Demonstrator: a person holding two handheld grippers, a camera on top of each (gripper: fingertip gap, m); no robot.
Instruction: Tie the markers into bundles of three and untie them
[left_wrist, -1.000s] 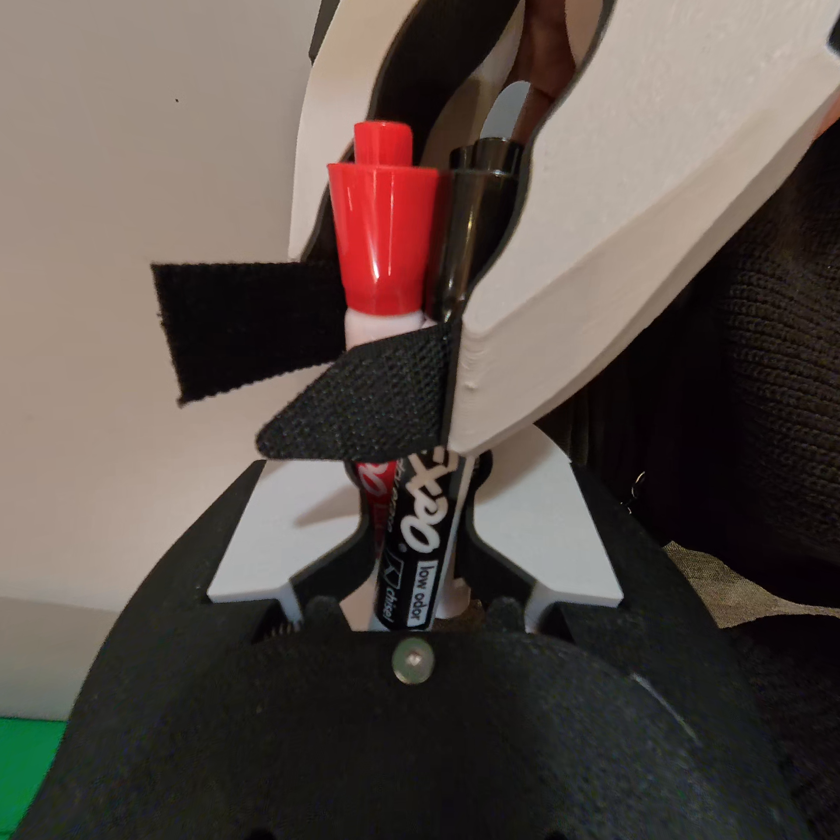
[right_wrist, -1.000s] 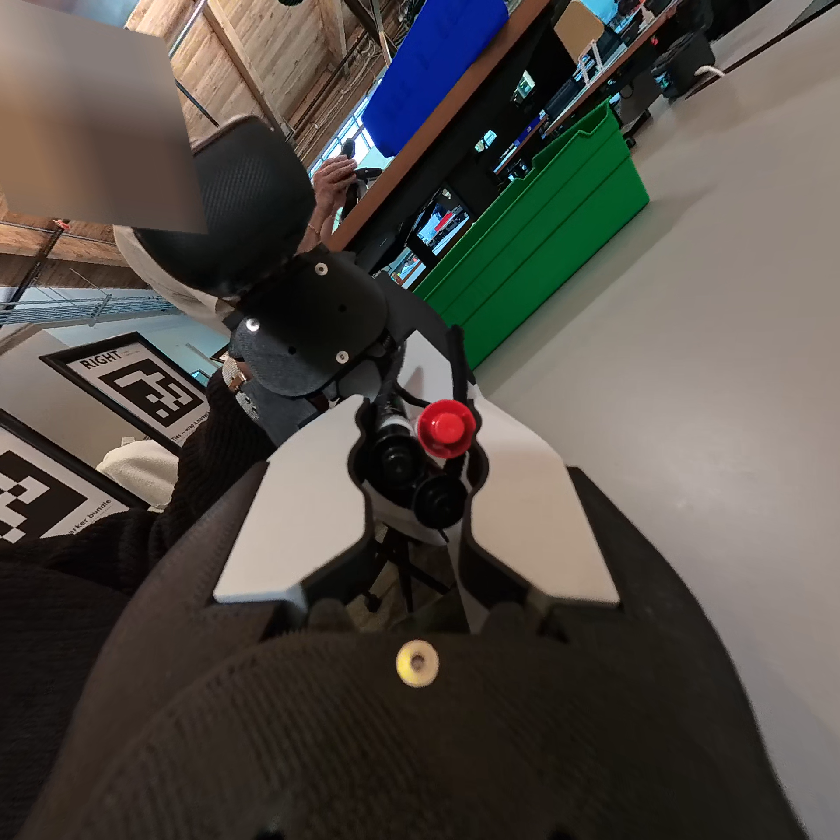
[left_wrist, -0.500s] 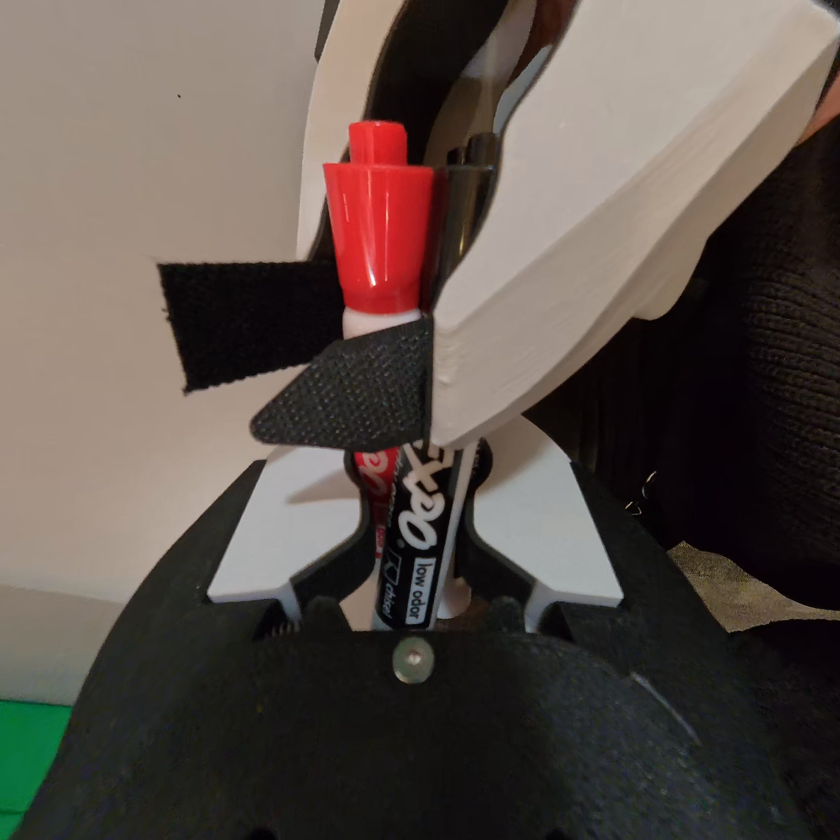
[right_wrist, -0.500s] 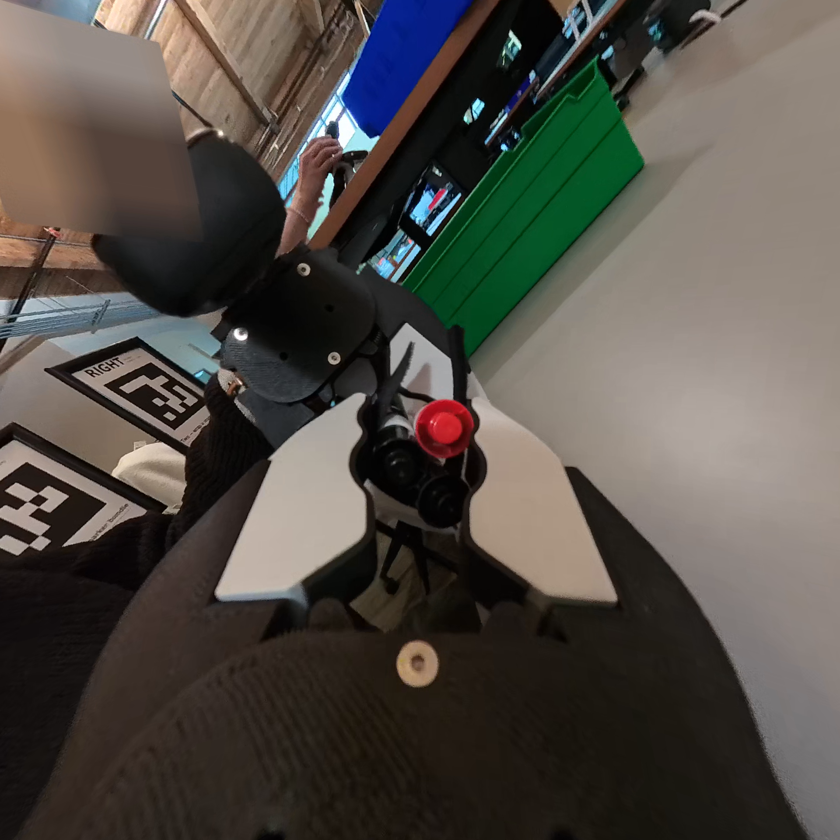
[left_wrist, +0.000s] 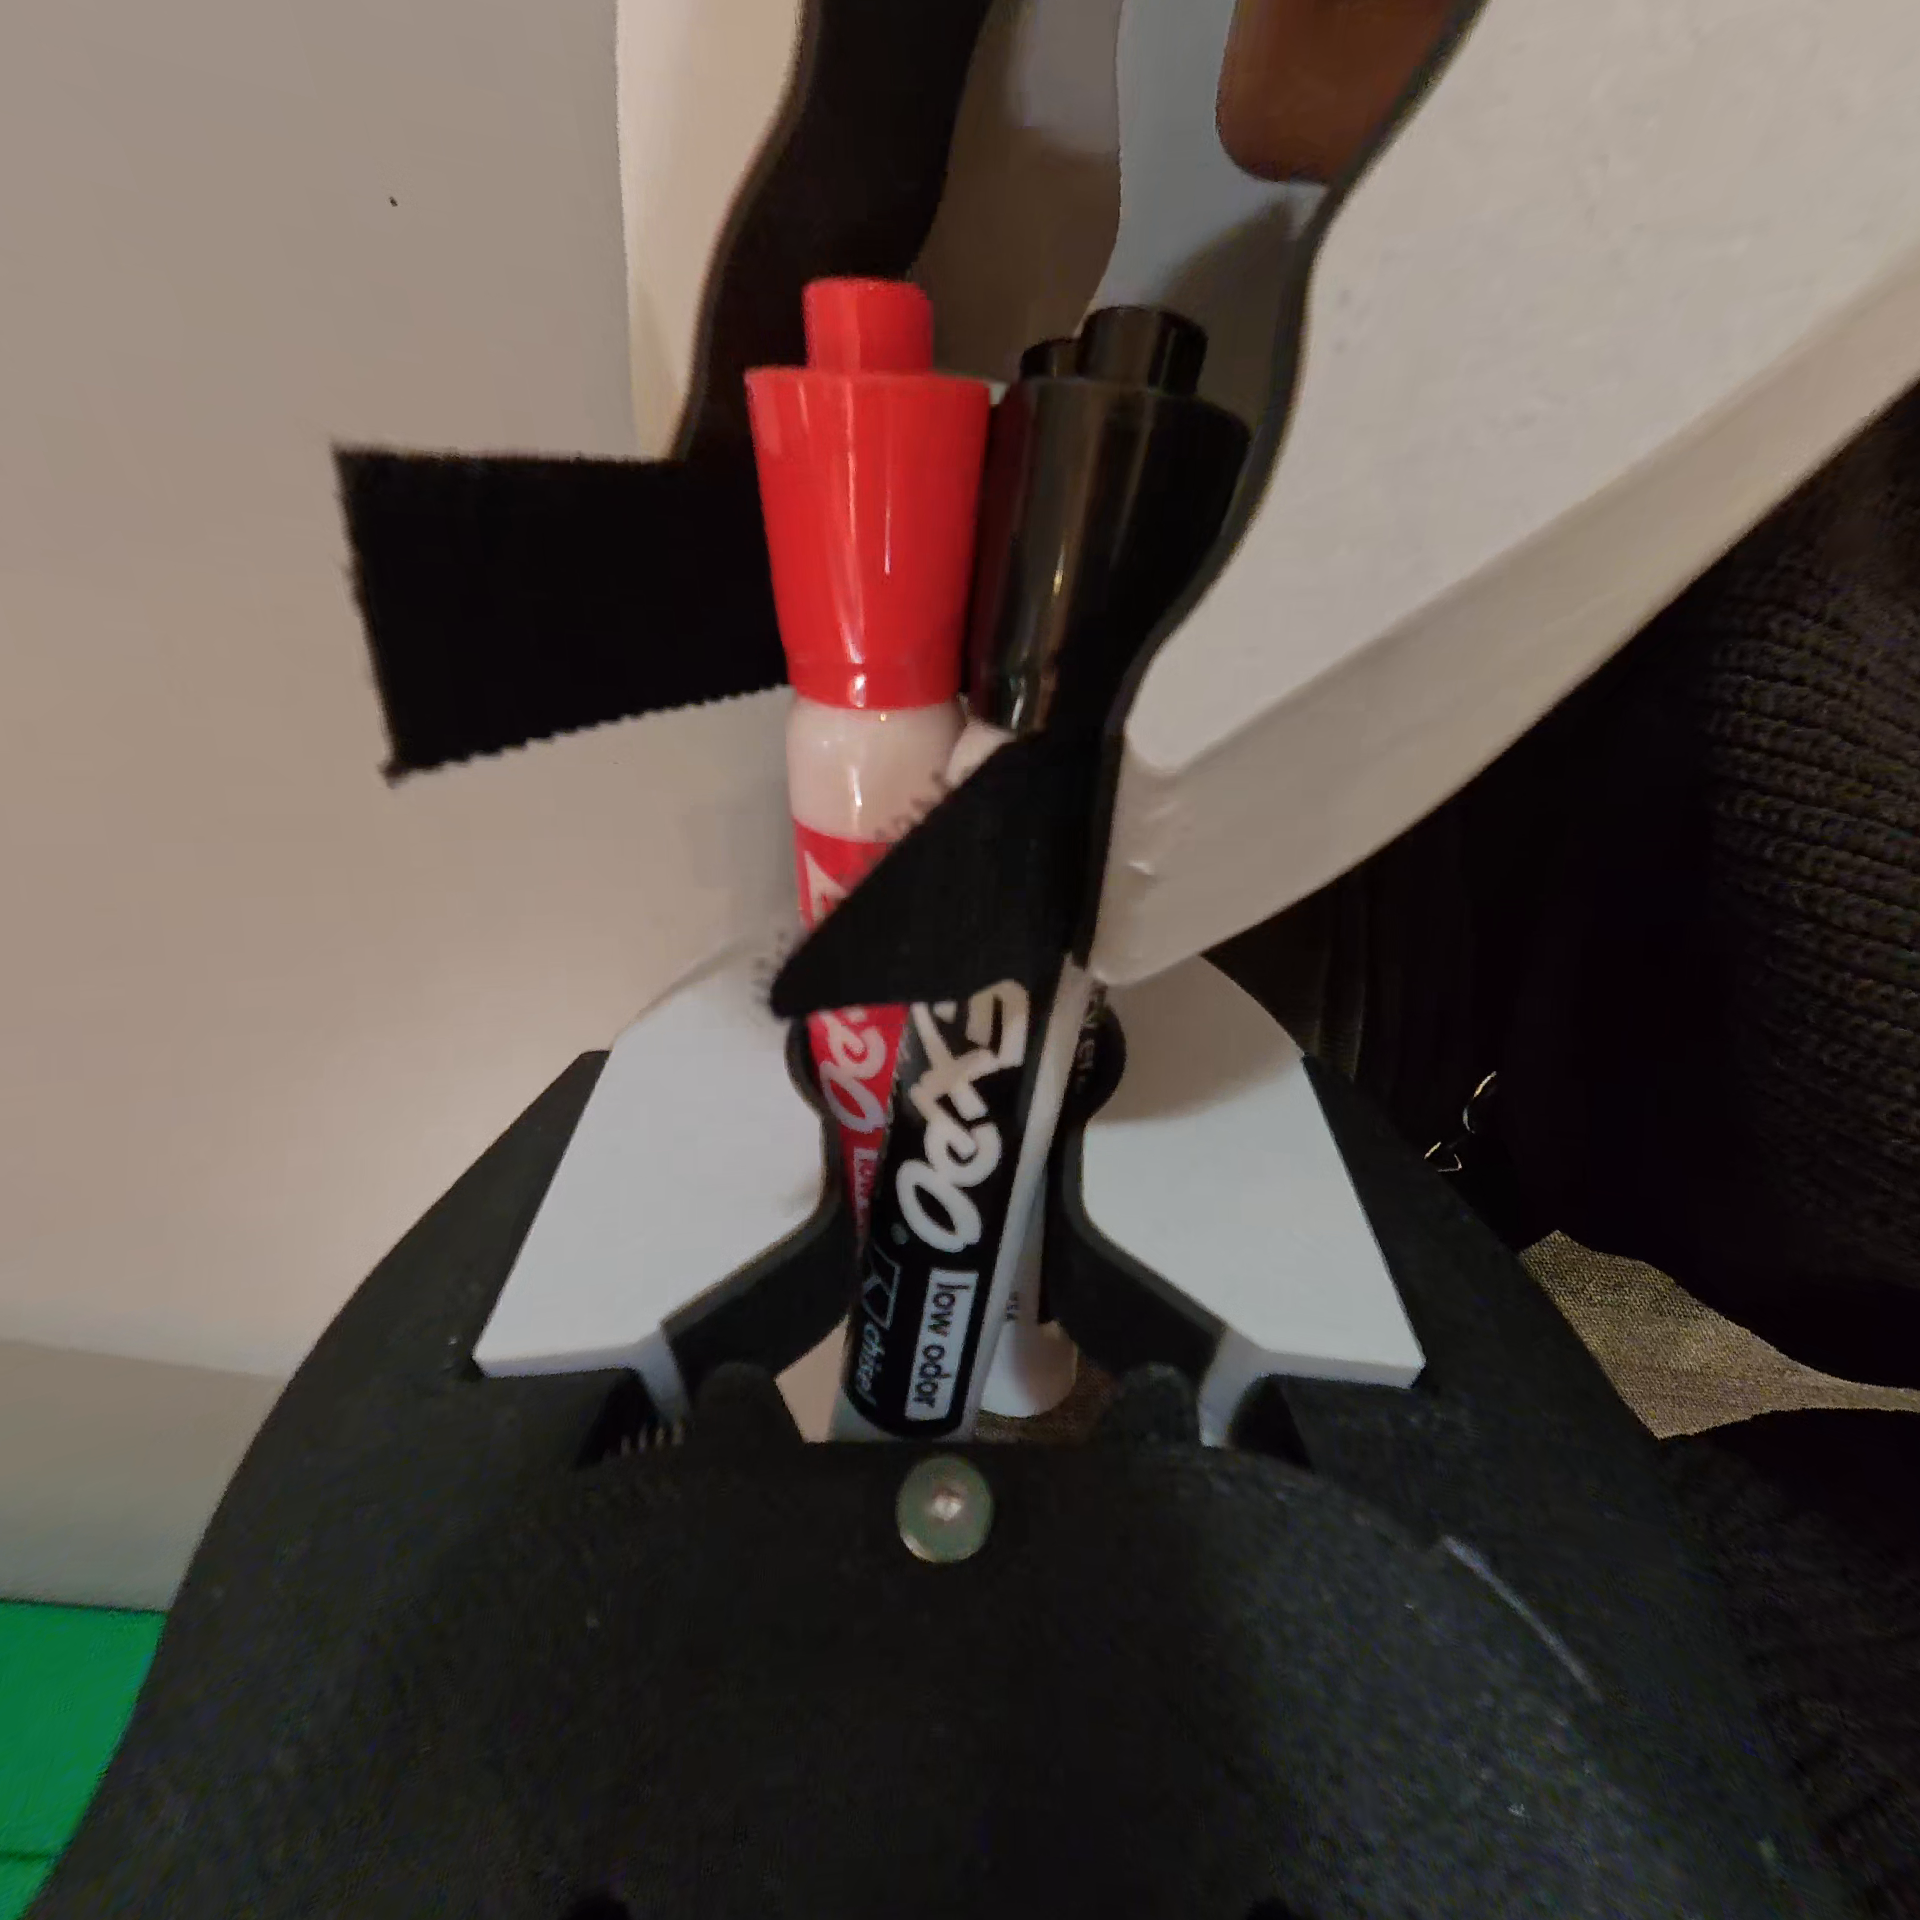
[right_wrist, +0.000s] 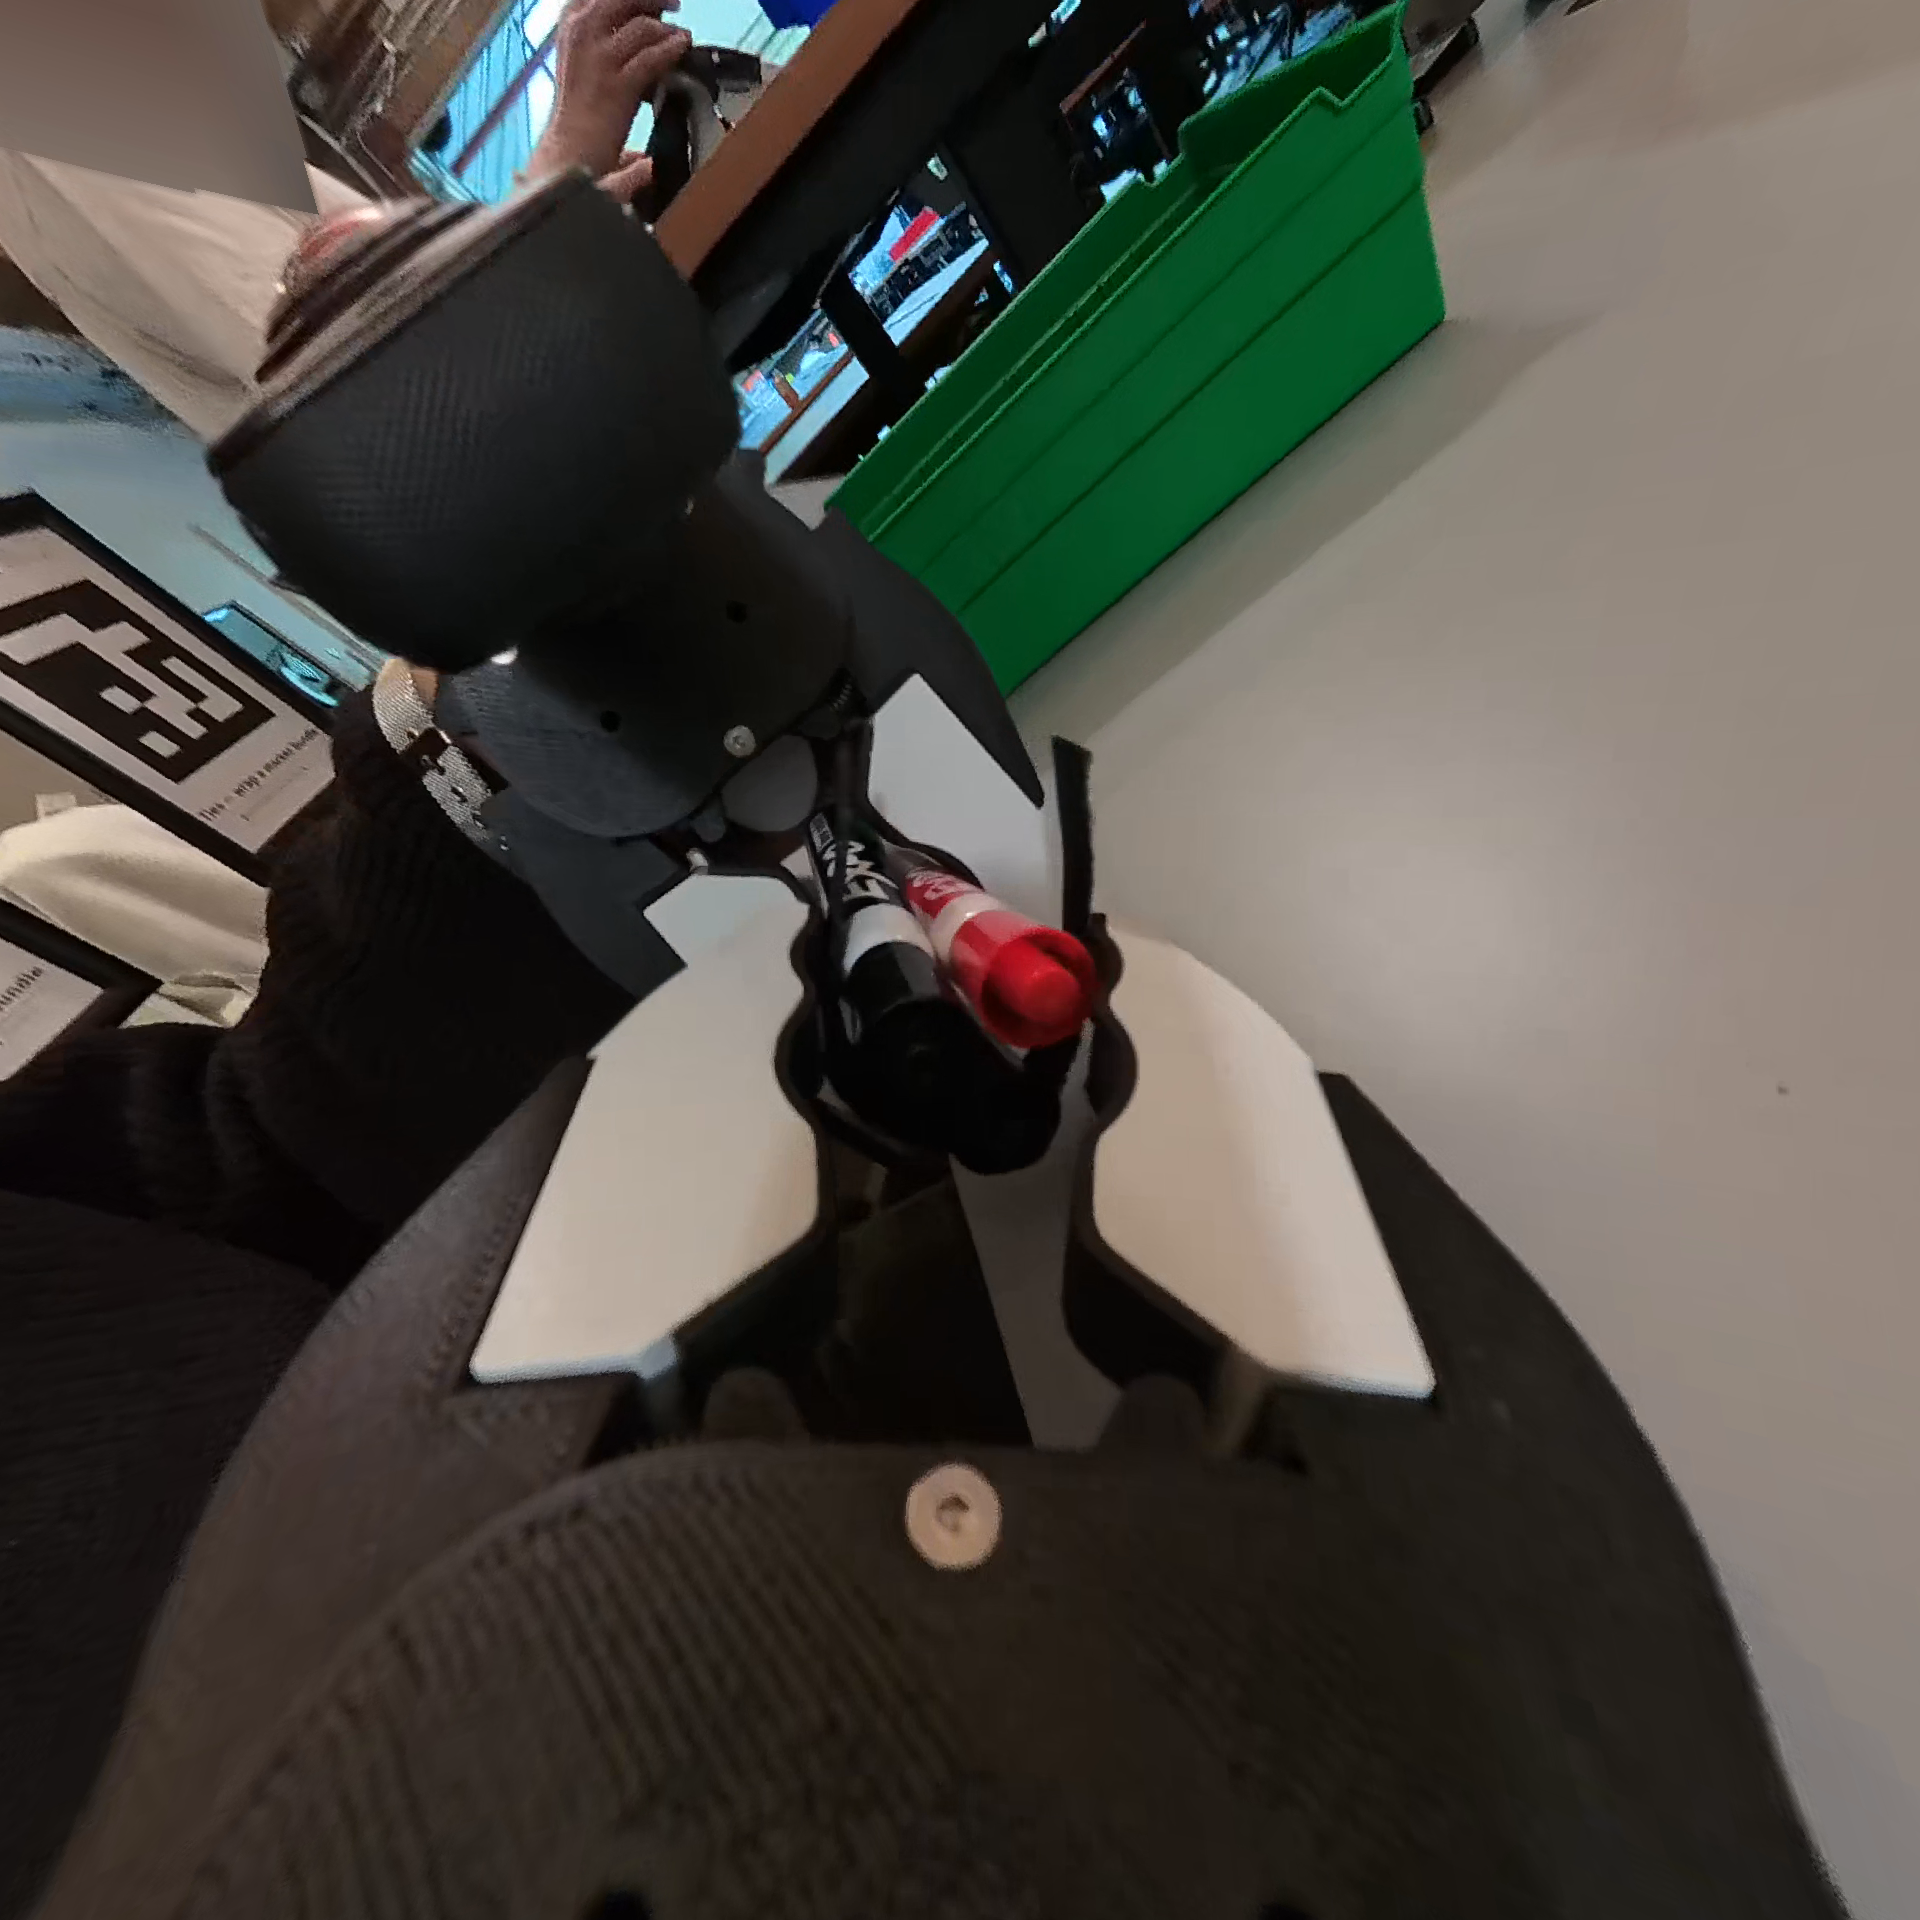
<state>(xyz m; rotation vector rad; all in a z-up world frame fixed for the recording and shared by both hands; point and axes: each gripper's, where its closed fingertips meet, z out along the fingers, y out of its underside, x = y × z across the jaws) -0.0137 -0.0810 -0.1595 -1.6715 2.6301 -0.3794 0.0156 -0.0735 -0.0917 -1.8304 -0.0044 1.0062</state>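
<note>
A red marker (left_wrist: 868, 540) and a black marker (left_wrist: 1049, 561) stand side by side in my left gripper (left_wrist: 956, 1060), which is shut on their barrels; a third barrel shows behind them. A black hook-and-loop strap (left_wrist: 561, 603) sticks out to the left behind the red marker, and its other end (left_wrist: 935, 914) folds across the front. The right gripper's white fingers (left_wrist: 1507, 468) flank the caps from above. In the right wrist view my right gripper (right_wrist: 951, 997) is shut around the cap ends, the red cap (right_wrist: 1023, 982) on top. The strap end (right_wrist: 1070, 831) stands up beside it.
A green bin (right_wrist: 1195, 364) stands on the grey tabletop (right_wrist: 1558, 831) beyond the left gripper's black body (right_wrist: 582, 582). Framed black-and-white pattern cards (right_wrist: 125, 665) are at the left. A dark knit sleeve (left_wrist: 1714, 831) is at the right. A person's hand (right_wrist: 613, 83) shows far back. My right fingertips sit around 7 cm from my left ones.
The strap's folded end has slid down the barrels, away from the red cap. The right gripper has tilted, so the markers now show slanted instead of end-on. The black cap is more exposed.
</note>
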